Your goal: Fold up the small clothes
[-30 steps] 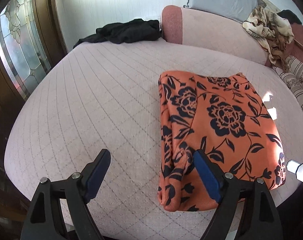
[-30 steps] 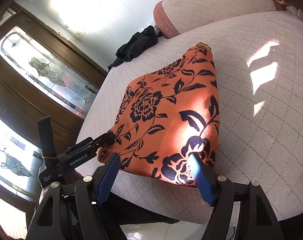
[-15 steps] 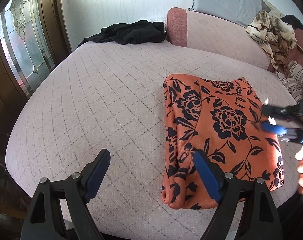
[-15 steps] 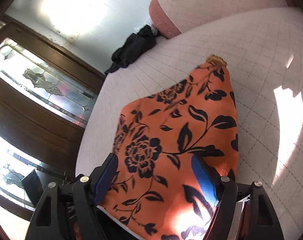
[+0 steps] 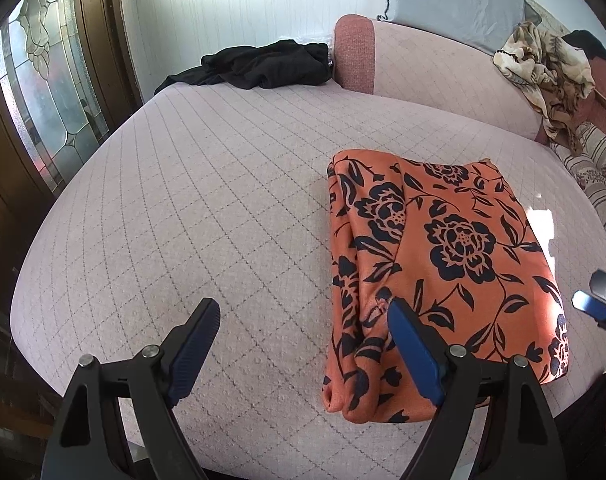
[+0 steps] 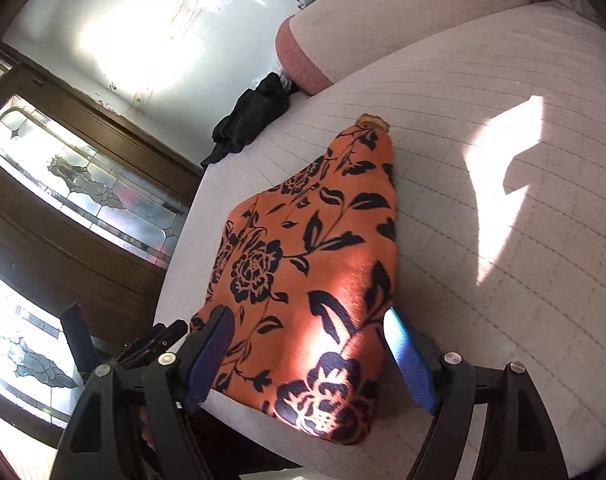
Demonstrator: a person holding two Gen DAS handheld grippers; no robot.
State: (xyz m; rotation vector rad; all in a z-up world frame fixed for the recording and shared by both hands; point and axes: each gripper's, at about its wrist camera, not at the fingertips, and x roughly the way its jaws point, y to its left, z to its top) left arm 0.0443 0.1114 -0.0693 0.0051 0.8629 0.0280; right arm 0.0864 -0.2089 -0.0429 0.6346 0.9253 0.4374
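A: Where's the garment?

B: The orange floral garment (image 5: 443,264) lies folded into a rough rectangle on the quilted bed (image 5: 207,216), at its near edge toward the right corner. Both claws are wide open and hold nothing: the left claw (image 5: 303,344) sits at the garment's near left corner, the right claw (image 6: 307,356) straddles its near end.

A: So what's the step?

B: Probably another fold or a tidy-up. I'd pinch both near corners through all layers, since the left side shows loose rolled plies, then lift together and lay evenly.

A: Do the views differ?

B: The left view shows those bunched layers, the black clothing (image 5: 263,64) at the far edge, and a patterned cloth (image 5: 547,68) on the bolster. The right view shows a sunlit patch (image 6: 507,176) and the garment's narrow far end.
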